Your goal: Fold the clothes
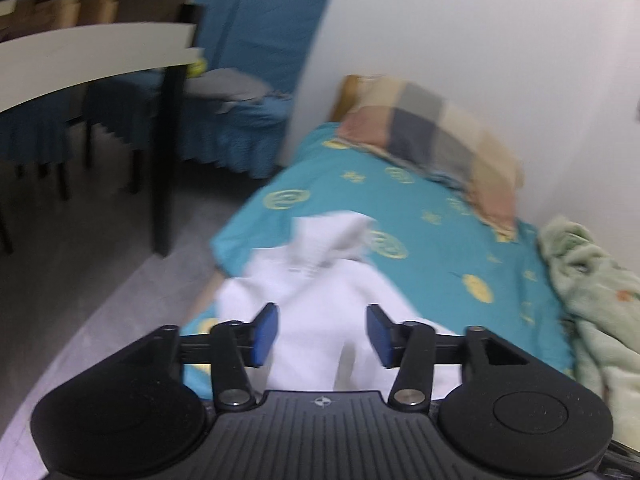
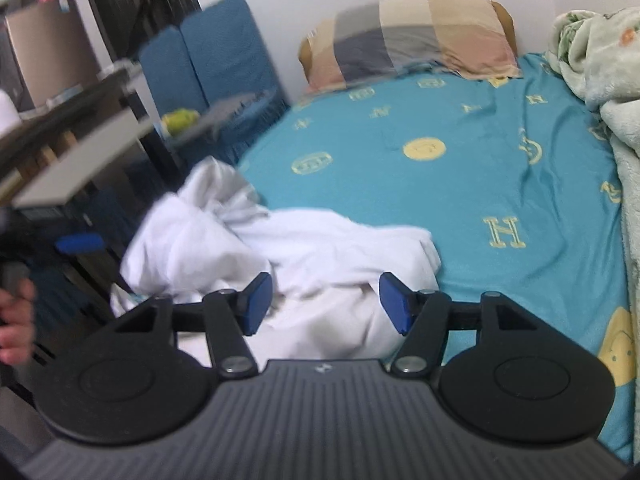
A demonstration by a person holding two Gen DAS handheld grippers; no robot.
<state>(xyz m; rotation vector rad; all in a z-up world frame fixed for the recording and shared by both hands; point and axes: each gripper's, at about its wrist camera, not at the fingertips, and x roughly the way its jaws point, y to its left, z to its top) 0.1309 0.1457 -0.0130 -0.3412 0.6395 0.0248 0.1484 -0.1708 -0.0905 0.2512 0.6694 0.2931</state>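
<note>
On the bed (image 2: 460,184), near its left edge — white garment (image 2: 304,256) crumpled; left gripper (image 1: 322,334) and right gripper (image 2: 324,304) over it, jaws spread, pinching nothing.

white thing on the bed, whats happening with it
A person is folding clothes with a hand-held gripper in each hand. The white garment lies crumpled at the near edge of the bed, on the teal sheet. The left gripper and the right gripper are both open above it, and neither is holding the cloth. A plaid pillow lies at the head of the bed.
</note>
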